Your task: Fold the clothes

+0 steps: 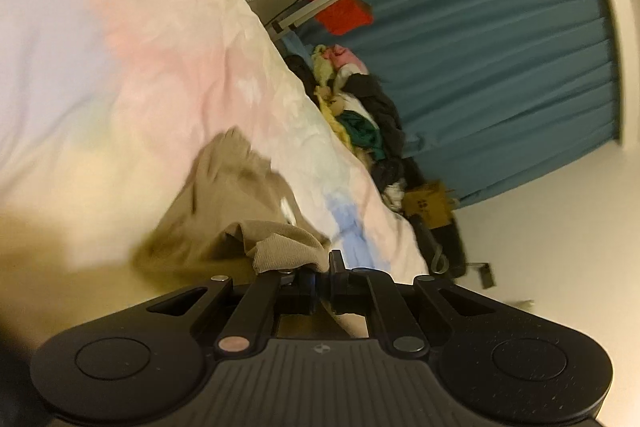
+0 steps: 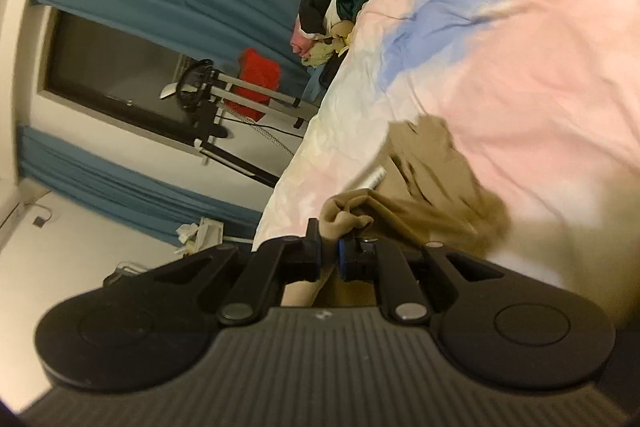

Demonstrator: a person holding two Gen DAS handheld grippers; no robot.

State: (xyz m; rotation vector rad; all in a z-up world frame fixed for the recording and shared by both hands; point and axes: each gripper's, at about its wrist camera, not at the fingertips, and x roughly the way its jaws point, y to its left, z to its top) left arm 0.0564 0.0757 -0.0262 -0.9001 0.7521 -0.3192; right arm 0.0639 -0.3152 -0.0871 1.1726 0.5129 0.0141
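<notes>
A tan garment lies bunched on the pastel bedspread, seen tilted in both wrist views. My left gripper is shut on a ribbed edge of that garment, which bulges up just left of the fingertips. My right gripper is shut on another bunched edge of the tan garment, with cloth pinched between its two pads. The rest of the cloth trails away from each gripper onto the bed, blurred by motion. A small white label shows on the garment in both views.
A pile of mixed clothes sits along the bed's edge by the teal curtain. A red cloth hangs on a metal stand. A cardboard box and cables lie on the pale floor.
</notes>
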